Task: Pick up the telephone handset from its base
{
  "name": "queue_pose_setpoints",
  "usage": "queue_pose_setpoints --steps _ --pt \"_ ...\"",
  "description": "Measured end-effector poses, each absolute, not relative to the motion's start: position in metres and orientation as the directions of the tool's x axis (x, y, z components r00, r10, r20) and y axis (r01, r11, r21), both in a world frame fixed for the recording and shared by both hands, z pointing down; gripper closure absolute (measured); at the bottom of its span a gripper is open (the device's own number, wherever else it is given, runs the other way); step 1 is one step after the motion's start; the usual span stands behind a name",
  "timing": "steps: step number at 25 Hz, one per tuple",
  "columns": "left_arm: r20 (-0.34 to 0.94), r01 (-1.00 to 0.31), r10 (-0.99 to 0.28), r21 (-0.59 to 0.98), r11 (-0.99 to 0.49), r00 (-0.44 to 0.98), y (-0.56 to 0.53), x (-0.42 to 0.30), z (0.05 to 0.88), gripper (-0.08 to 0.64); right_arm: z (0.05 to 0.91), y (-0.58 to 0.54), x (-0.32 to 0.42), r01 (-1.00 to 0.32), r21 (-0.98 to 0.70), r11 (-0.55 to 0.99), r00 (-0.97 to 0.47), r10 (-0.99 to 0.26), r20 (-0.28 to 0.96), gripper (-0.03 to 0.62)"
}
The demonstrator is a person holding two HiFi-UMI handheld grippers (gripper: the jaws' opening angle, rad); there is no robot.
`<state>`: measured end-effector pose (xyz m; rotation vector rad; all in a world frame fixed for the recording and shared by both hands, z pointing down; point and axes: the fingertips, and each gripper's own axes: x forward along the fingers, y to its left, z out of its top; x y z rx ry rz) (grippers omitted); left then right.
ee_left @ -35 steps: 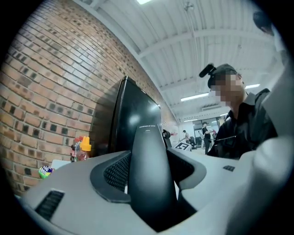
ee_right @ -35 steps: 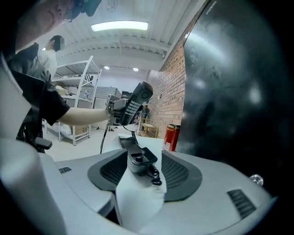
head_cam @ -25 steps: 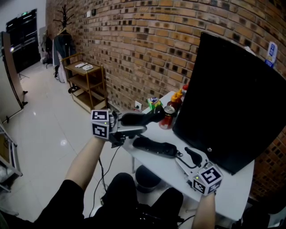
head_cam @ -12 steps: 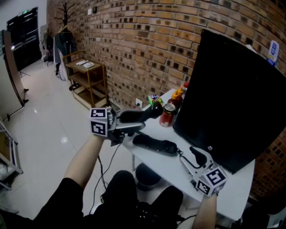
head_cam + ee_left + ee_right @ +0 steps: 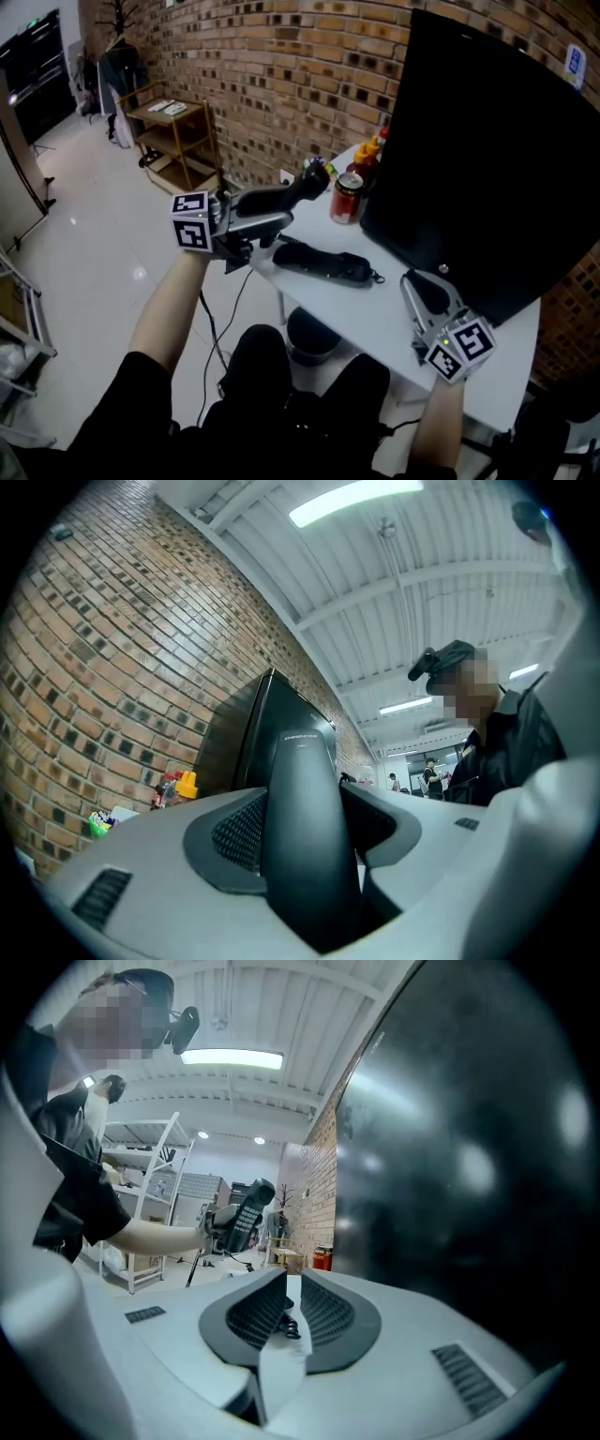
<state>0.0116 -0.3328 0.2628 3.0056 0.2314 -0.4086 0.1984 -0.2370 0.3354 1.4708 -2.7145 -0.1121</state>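
The black telephone handset (image 5: 281,197) hangs in the air to the left of the white table (image 5: 375,319), its keypad end tilted up. My left gripper (image 5: 246,217) is shut on the handset (image 5: 300,836), which fills the gap between the jaws in the left gripper view. The black base (image 5: 323,262) lies flat on the table near its front edge. My right gripper (image 5: 427,292) hovers over the table to the right of the base. Its jaws are closing to a narrow slit (image 5: 289,1302) with nothing held. The right gripper view shows the lifted handset (image 5: 242,1213) far off.
A large black panel (image 5: 478,159) stands along the table's right side, close to my right gripper. A red can (image 5: 347,199) and sauce bottles (image 5: 368,155) sit at the table's far end. A wooden shelf (image 5: 173,131) stands by the brick wall. A dark bin (image 5: 314,337) sits under the table.
My right gripper's jaws went from wide apart to nearly together while it rose slightly beside the black panel. The left gripper kept the handset lifted in about the same place.
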Motion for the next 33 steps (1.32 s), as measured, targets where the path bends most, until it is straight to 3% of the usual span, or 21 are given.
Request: queue_pose_setpoints --steps 4,33 --pt "-0.276 0.166 0.138 0.079 -0.983 0.951 -0.331 0.012 0.262 0.305 0.334 -0.235 0.202 -0.833 0.069 0.549 -0.551 -0.835 -0.006 0.58" --pt "-0.27 0.138 0.118 0.058 -0.989 0.956 -0.331 0.0 0.265 0.305 0.339 -0.239 0.2 -0.832 0.098 0.546 -0.547 -0.837 0.015 0.581"
